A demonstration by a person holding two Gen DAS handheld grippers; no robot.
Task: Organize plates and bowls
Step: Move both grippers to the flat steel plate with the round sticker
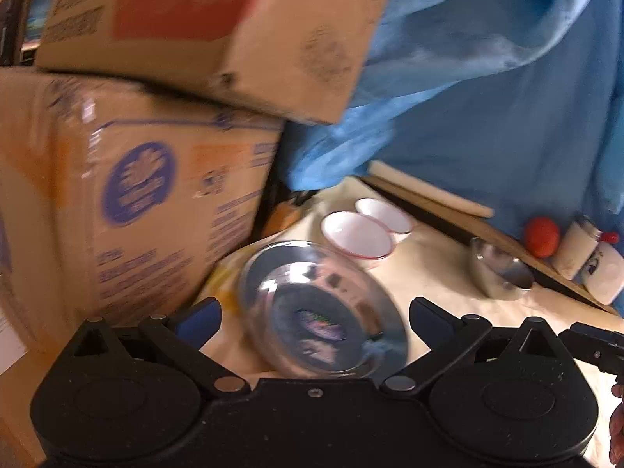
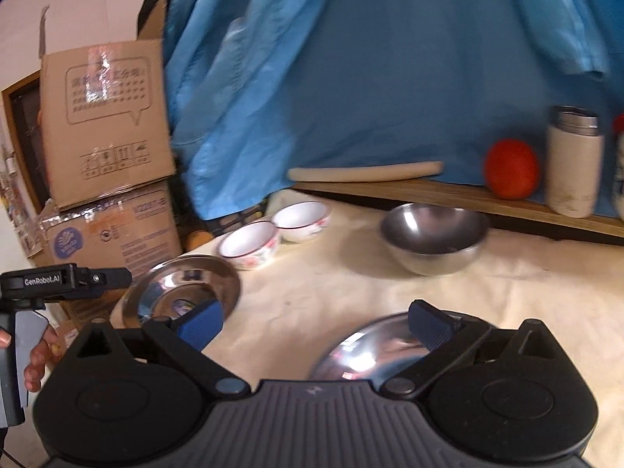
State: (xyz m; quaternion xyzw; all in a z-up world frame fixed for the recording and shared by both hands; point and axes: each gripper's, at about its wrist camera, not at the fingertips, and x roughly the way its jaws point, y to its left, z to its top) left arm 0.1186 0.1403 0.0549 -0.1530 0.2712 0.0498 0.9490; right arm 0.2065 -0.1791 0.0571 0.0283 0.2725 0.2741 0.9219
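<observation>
Sorting looks barely begun: both the left gripper (image 1: 314,318) and right gripper (image 2: 316,321) gape empty, two steel plates (image 2: 183,288) lie apart on the cream cloth (image 2: 312,273), ceramic bowls (image 2: 249,243) and steel bowl (image 2: 433,238) unstacked beyond

Stacked at left: two cardboard boxes (image 2: 105,117), upper one tilted on the lower box (image 2: 117,234) with its blue round logo. Draped behind: blue cloth (image 2: 351,78). Spread over the table: cream cloth (image 2: 351,292). Lined along a wooden board (image 2: 448,195): pale rolling pin (image 2: 366,173), orange ball (image 2: 511,169), white flask (image 2: 575,163) with metal top.
</observation>
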